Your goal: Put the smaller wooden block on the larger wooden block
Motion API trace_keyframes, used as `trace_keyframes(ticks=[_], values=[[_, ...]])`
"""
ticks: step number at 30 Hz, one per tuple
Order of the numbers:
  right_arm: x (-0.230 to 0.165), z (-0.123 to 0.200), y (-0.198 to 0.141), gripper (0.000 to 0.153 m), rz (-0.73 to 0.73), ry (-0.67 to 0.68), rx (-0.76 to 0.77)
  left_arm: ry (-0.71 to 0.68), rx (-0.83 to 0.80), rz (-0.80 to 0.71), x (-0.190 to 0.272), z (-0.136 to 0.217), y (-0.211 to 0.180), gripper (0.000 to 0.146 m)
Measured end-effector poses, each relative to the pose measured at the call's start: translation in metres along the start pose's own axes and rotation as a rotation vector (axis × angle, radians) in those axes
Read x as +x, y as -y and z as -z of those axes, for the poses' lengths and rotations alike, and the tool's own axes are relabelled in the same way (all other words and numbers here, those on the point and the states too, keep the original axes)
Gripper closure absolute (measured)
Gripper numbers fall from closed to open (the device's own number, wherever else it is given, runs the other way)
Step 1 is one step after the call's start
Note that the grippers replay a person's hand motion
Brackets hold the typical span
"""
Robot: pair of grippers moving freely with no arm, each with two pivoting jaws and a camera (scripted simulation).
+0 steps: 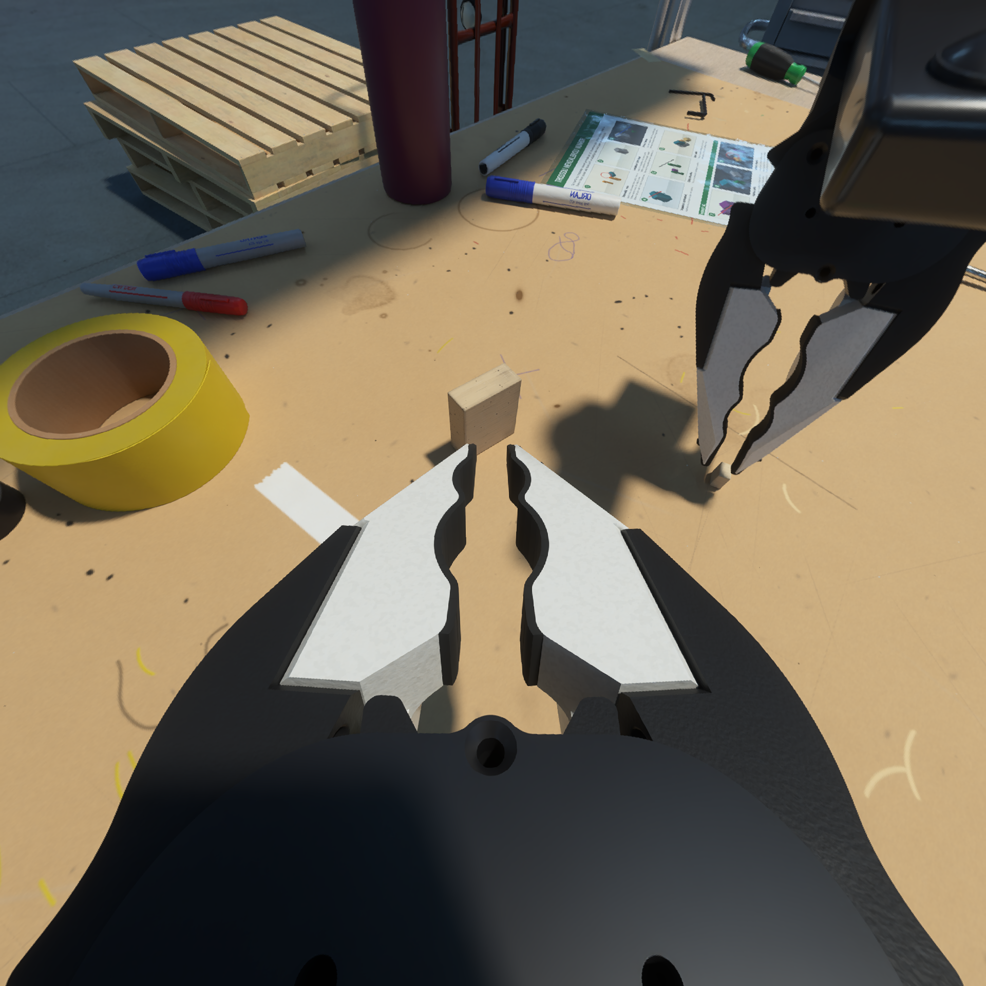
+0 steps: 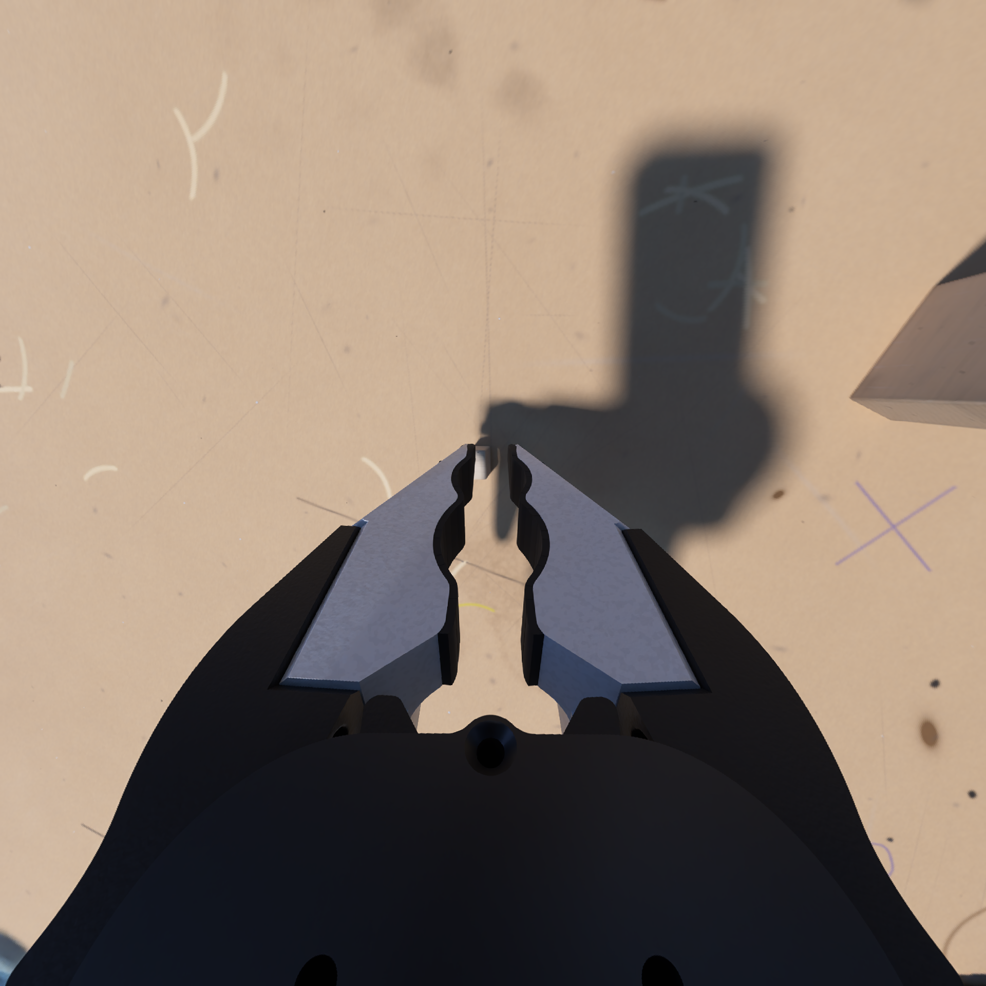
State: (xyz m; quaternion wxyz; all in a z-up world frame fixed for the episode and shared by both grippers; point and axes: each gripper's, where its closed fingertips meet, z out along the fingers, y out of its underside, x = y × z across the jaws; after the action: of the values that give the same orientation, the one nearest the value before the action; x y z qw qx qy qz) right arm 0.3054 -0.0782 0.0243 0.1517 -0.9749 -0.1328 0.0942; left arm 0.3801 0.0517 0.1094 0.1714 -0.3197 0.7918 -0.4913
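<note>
Sitting between the right gripper point(image 2: 491, 447) jaws: smaller wooden block point(image 2: 484, 462).

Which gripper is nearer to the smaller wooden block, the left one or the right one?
The right. The right gripper has its fingertips down around the smaller wooden block on the table. The left gripper is off to the side, pointing at the larger wooden block.

My right tongs point(image 2: 491, 453) point straight down at the bench point(image 2: 267, 320), tips slightly parted around the small block point(image 2: 484, 462). Larger block point(image 2: 928, 363) at right edge, well apart.
</note>
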Motion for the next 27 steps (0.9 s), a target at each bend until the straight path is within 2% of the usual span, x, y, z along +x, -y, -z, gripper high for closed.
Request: trace_keyframes(ticks=[7, 21, 27], values=[[-0.004, -0.011, -0.011, 0.137, 0.009, -0.008, -0.084, 0.002, 0.002, -0.002, 0.0, 0.001, 0.0, 0.135], [-0.005, -0.011, -0.015, 0.142, 0.024, -0.041, -0.07, 0.005, -0.004, -0.005, 0.0, 0.001, -0.001, 0.135], [-0.005, -0.012, -0.014, 0.141, 0.063, -0.112, -0.053, 0.005, -0.005, -0.008, 0.0, 0.001, -0.001, 0.135]])
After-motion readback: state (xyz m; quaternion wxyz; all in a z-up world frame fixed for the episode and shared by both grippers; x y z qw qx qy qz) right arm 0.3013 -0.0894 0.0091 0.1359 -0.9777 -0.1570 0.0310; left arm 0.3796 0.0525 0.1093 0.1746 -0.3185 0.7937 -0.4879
